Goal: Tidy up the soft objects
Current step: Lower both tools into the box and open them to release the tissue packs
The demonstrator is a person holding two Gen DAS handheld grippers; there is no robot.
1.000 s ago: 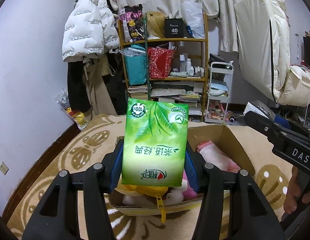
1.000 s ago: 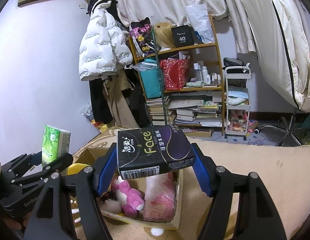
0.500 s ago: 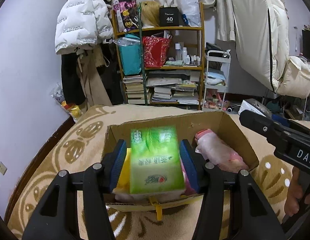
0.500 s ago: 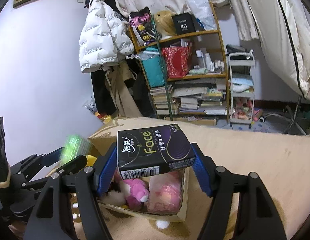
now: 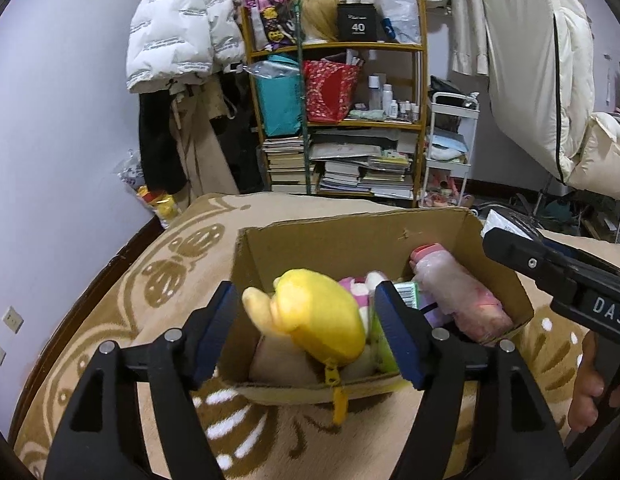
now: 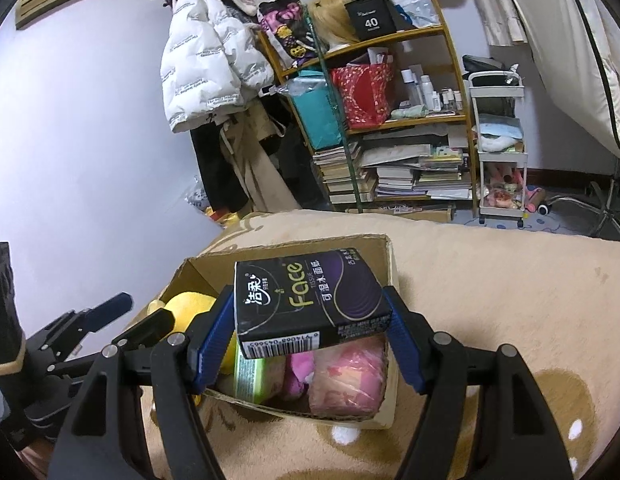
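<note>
Left wrist view: the left gripper [image 5: 306, 334] is being held spread wide and empty over the brown cardboard box [image 5: 350, 236], just above a yellow plush toy [image 5: 322, 316].

Right wrist view: a black rectangular tissue pack [image 6: 310, 300] is being clamped by the right gripper [image 6: 310, 334] above the box; lowering and release are judged next.

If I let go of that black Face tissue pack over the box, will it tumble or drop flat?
The black plastic-wrapped tissue pack, clamped in the right gripper, looks light and squashy, so probably a soft landing. It would likely settle tilted on the uneven pink wrapped bundle, inside the cardboard box.
</note>
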